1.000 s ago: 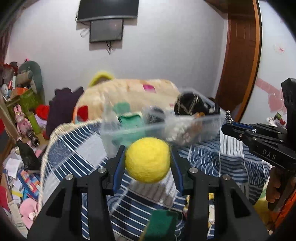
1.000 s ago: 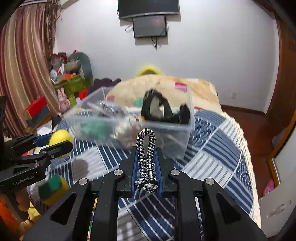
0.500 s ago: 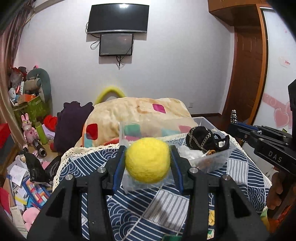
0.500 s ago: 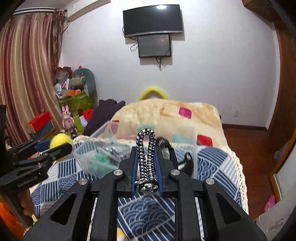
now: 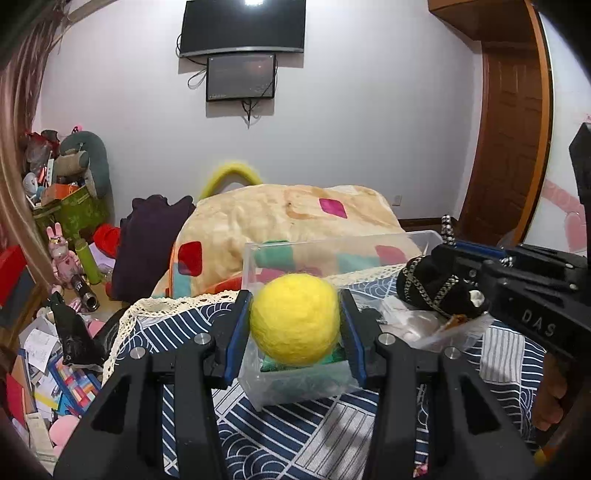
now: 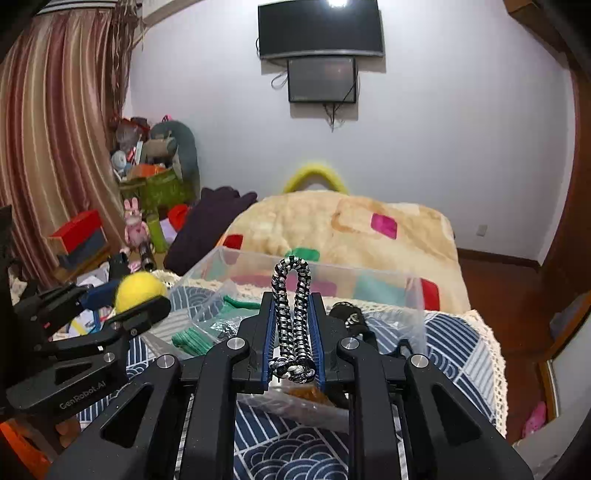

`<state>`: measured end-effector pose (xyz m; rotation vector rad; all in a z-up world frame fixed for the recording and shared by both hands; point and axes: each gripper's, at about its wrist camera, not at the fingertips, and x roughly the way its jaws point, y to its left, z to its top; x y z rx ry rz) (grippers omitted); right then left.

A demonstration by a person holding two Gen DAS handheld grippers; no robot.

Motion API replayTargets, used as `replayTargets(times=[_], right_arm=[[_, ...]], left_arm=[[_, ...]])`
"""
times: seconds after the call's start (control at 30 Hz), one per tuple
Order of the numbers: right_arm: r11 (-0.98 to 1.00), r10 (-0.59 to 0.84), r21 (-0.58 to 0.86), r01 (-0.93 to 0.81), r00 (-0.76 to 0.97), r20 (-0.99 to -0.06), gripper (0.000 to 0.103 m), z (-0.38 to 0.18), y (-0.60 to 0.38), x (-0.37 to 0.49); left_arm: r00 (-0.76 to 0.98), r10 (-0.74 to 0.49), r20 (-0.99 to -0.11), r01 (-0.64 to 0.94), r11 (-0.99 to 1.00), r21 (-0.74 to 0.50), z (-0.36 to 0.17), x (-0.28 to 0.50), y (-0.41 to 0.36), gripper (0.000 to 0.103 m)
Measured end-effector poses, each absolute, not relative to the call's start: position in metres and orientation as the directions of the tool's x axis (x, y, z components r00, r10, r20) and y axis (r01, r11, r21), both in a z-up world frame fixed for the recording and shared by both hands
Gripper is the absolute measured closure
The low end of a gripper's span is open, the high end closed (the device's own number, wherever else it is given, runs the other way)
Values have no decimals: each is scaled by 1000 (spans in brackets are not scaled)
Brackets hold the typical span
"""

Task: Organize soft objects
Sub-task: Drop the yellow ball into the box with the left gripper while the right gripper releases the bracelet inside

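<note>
At the far left, a heap of toys and boxes is piled against the wall beside a striped curtain, and a dark purple garment lies next to a cream blanket with coloured patches. The left gripper is clamped on a yellow felt ball, its blue-lined pads pressing both sides of the ball, which is held above the near corner of a clear plastic box. That box stands on a blue-and-white patterned cloth with a lace edge; green fabric pieces lie in its left part and a black item with a chain trim lies toward its right end. From the right wrist view, the left gripper shows at the left edge with the ball between its fingers, just beside the box's left rim. In the middle of that view, the right gripper is pinched tight around a black-and-white braided cord, folded into a loop that stands upright between the pads, raised over the near side of the box. On the far wall hangs a dark screen with a smaller one beneath it, and a wooden door stands at the right.
</note>
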<state>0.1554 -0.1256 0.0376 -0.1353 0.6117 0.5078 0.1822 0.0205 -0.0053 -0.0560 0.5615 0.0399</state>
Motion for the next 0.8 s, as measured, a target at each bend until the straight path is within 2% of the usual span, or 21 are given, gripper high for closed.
replayTargets(times=[0.37, 0.63, 0.73, 0.8], right_arm=[[867, 379, 22, -497, 632, -676, 87, 10, -111, 181], [858, 363, -8, -514, 616, -699, 86, 1, -104, 183], [852, 360, -23, -522, 618, -699, 85, 0, -103, 182], [850, 354, -39, -525, 625, -696, 81, 1, -102, 181]], left_arm=[[810, 7, -586, -52, 997, -61, -26, 207, 23, 57], [803, -3, -595, -32, 998, -49, -31, 211, 20, 57], [799, -1, -601, -25, 999, -35, -32, 211, 18, 54], [800, 3, -599, -27, 999, -32, -31, 209, 17, 46]])
